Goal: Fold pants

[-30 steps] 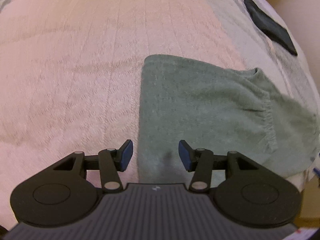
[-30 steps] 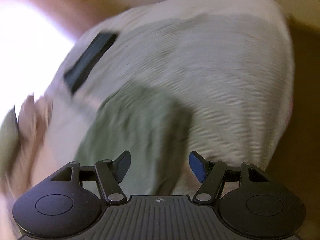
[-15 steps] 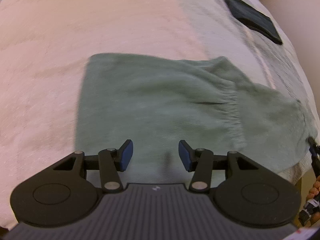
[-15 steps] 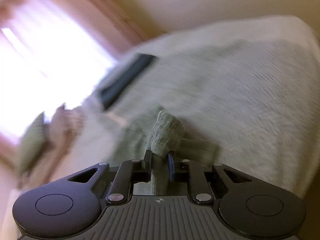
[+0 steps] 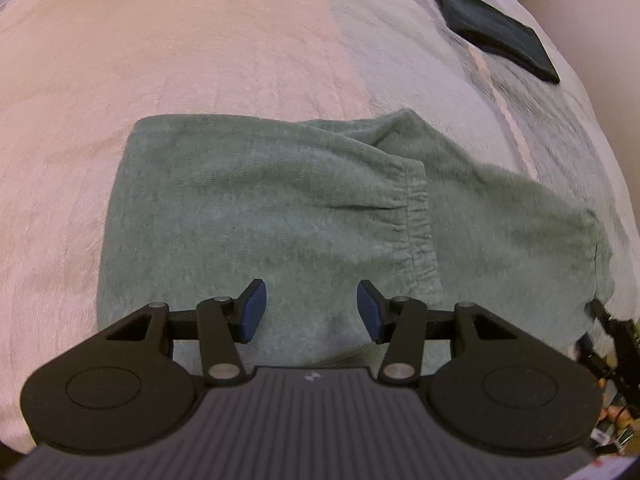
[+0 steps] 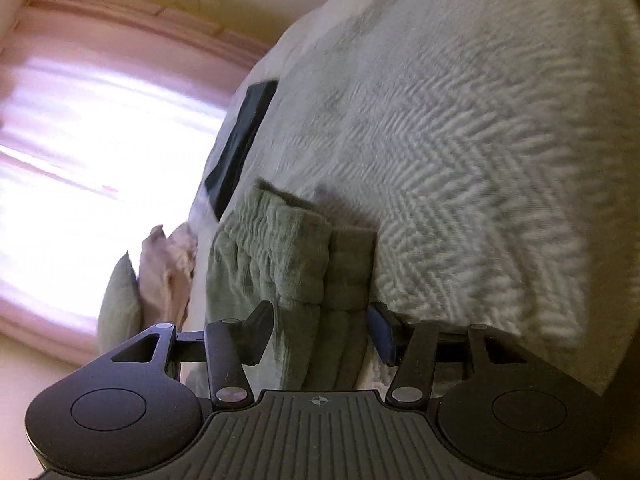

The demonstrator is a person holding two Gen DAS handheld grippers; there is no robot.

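Note:
Green sweatpants [image 5: 260, 208] lie folded flat on the bed, their gathered elastic band [image 5: 416, 224] towards the right. My left gripper [image 5: 310, 300] hovers open over the near edge of the pants, nothing between its fingers. In the right wrist view the ribbed end of the pants [image 6: 280, 248] sits at the bed's edge between the jaws of my right gripper [image 6: 320, 312]. Those jaws are opening and the pads stand off the fabric. The right gripper's tip [image 5: 612, 344] shows at the right edge of the left wrist view.
The textured bedspread [image 5: 160, 60] is pink on the left and pale green on the right. A dark folded garment [image 5: 496, 24] lies at the far right of the bed. Pillows [image 6: 160, 272] sit by a bright curtained window [image 6: 80, 160]. The bed edge drops off right of the pants.
My left gripper slid right, from the pants' left edge to over their middle. My right gripper shut on the pants' ribbed end, sank towards the bed, and its jaws have since parted.

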